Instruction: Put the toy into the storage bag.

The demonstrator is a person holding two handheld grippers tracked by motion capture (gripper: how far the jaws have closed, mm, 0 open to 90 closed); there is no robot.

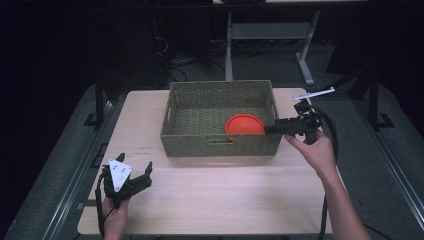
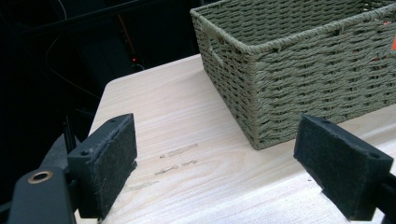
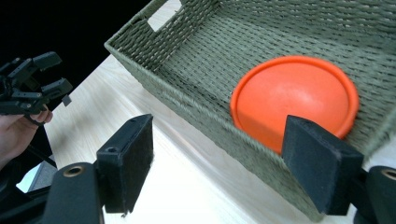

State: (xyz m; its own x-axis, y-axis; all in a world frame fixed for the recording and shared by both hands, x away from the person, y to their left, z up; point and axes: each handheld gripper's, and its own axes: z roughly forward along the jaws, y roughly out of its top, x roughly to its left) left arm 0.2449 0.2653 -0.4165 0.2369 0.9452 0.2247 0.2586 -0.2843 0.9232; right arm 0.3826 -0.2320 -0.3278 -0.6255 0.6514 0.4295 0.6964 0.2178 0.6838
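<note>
A pale wooden desk [image 1: 210, 200] takes up the middle of the high view, with dark floor and metal frames around it. On its far half sits a rectangular woven basket [image 1: 175, 107] of olive-green fibre, with handle slots cut into its walls (one shows in the near long wall, another in the left short wall). Inside the basket, in its near right corner, lies an orange round plate [image 1: 244, 124], its underside up as far as the dome shape tells; in the right gripper view it rests on the woven floor close against the basket's wall.

The right gripper [image 1: 271, 129] is held at the basket's right end, near the near corner, pointing leftward at the wall. Its jaws stand wide apart and hold nothing: in its own view one jaw is over the desk outside the basket, the other in front of the plate's edge, with the basket wall between them. Whether a jaw touches the wall I cannot tell.

The left gripper [image 1: 134, 169] rests at the desk's near left corner, well apart from the basket, jaws spread wide and empty, aimed toward the basket's left near corner.
</note>
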